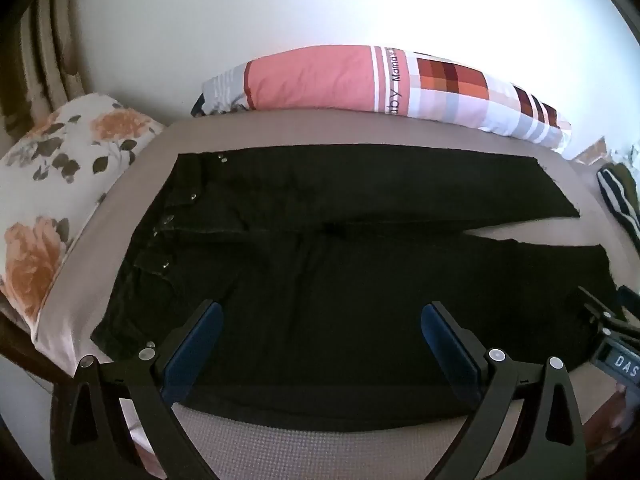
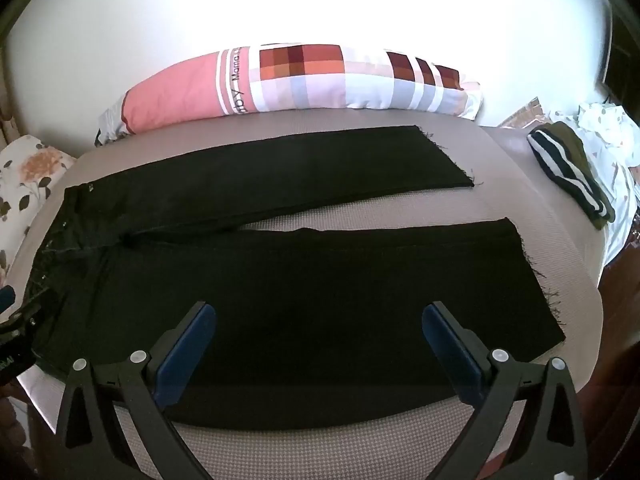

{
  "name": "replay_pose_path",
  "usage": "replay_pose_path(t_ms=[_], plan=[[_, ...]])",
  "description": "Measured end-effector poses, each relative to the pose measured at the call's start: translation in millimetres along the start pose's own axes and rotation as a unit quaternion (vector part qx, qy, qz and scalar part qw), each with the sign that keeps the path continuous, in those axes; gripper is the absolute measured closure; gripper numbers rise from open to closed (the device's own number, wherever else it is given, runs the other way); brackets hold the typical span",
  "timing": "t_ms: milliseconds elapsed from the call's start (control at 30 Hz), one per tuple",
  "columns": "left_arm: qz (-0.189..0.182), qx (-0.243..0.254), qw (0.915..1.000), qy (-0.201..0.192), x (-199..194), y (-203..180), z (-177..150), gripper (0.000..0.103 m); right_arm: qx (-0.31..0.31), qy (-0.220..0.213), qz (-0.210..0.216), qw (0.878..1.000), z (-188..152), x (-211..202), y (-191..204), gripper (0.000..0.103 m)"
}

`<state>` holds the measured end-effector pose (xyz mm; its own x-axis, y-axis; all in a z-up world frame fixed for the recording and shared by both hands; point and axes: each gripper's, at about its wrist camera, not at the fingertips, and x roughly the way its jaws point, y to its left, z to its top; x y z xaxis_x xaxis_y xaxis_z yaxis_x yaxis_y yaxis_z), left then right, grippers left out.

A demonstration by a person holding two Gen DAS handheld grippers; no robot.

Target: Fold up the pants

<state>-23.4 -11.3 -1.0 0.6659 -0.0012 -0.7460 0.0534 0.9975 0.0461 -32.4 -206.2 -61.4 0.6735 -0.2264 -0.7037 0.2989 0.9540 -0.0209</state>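
The black pants [image 2: 280, 280] lie flat and unfolded on the bed [image 2: 320, 448], legs apart, below the pink pillow [image 2: 280, 80], while the left hand-held gripper [image 1: 320, 344] and right hand-held gripper [image 2: 316, 344] hover over them, both wide and empty, so every fold remains.

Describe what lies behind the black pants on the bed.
Behind the black pants, against the wall, lies a pink and checked pillow. Its lower edge is hidden by the bed.
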Motion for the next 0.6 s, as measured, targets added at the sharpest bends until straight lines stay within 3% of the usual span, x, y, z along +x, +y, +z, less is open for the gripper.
replay_pose_path(t_ms=[133,600], plan=[[-0.014,-0.005,0.9999,-0.002,18.0,5.4,4.2,0.004,0.000,0.000,-0.002,1.000,0.7,1.3,2.0,0.000],[-0.034,0.016,0.9992,-0.013,19.3,4.7,1.6,0.004,-0.005,0.003,-0.003,1.000,-3.1,4.6,2.6,0.000]])
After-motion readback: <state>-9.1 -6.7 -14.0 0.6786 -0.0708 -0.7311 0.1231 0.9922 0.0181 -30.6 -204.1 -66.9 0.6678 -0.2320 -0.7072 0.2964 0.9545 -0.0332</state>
